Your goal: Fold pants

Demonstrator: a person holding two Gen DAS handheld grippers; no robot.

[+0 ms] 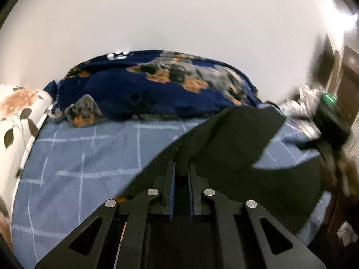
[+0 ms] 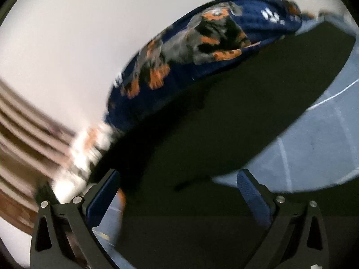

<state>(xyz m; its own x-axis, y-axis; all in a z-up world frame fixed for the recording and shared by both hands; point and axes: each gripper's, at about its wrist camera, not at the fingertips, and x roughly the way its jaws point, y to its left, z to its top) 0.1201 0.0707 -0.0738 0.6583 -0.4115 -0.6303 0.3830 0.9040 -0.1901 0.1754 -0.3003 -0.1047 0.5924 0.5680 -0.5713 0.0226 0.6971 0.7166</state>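
Note:
The black pants (image 1: 237,139) lie on a blue checked bedsheet (image 1: 85,157). My left gripper (image 1: 181,168) is shut on an edge of the pants and holds it lifted off the bed, so the cloth drapes to the right. In the right wrist view the pants (image 2: 202,134) spread flat across the sheet (image 2: 314,148). My right gripper (image 2: 179,179) is open wide, its blue pads on either side of the cloth, just above it. The other gripper (image 1: 332,116) shows blurred at the right in the left wrist view.
A navy blanket with a dog print (image 1: 157,85) is bunched along the wall at the back of the bed, and shows too in the right wrist view (image 2: 190,51). A floral pillow (image 1: 20,116) lies at the left. Dark wood furniture (image 1: 345,85) stands at the right.

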